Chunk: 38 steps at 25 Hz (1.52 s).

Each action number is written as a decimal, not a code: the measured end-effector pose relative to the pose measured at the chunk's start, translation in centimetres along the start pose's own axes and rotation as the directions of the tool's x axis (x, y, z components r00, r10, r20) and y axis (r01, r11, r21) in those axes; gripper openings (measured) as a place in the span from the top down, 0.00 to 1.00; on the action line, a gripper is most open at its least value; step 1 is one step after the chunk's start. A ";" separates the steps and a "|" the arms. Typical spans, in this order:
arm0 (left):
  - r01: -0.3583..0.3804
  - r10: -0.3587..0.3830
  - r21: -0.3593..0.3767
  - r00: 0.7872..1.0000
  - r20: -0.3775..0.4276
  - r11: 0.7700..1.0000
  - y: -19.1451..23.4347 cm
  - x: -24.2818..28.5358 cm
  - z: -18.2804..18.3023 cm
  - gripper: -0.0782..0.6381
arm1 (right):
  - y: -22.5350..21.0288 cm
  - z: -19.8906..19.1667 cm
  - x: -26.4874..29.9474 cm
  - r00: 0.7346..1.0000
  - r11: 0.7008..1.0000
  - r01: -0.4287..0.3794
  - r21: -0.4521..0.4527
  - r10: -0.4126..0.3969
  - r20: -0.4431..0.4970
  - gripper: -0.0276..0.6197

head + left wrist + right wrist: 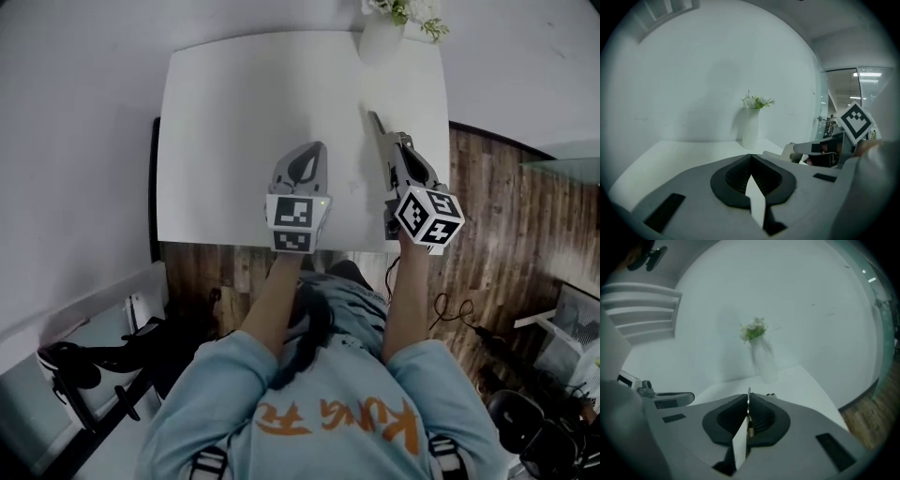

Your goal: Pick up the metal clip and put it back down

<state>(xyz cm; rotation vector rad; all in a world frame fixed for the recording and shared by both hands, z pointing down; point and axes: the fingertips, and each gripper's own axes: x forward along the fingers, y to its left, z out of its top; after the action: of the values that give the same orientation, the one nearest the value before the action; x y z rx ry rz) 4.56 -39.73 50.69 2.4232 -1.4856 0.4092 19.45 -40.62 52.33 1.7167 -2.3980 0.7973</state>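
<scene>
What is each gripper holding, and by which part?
The right hand-held gripper pinches the metal clip by a thin flat part; the left hand-held gripper holds nothing.

wall (75, 141): white | table (234, 112): white | floor (497, 216): dark wood | vase (380, 42): flowers

White table (234, 112) on wood floor (487, 187), white vase (380, 42) of flowers (403, 9) at its far edge

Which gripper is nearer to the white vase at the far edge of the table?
Right. The right gripper, shut on the metal clip, points toward the vase from just in front of it. The left gripper sits farther back and off to the vase's left.
</scene>
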 end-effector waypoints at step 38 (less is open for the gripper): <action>-0.312 0.324 -0.104 0.936 0.139 0.944 13.3 -11.2 3.6 0.86 | 14.3 4.9 3.9 0.980 0.911 -0.161 -0.381 0.192 0.044 0.92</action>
<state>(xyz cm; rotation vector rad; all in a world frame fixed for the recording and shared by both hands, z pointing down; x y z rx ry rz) -11.82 -37.73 44.28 2.1968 -1.9333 0.2222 6.21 -42.89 44.34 1.4220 -2.5744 0.2551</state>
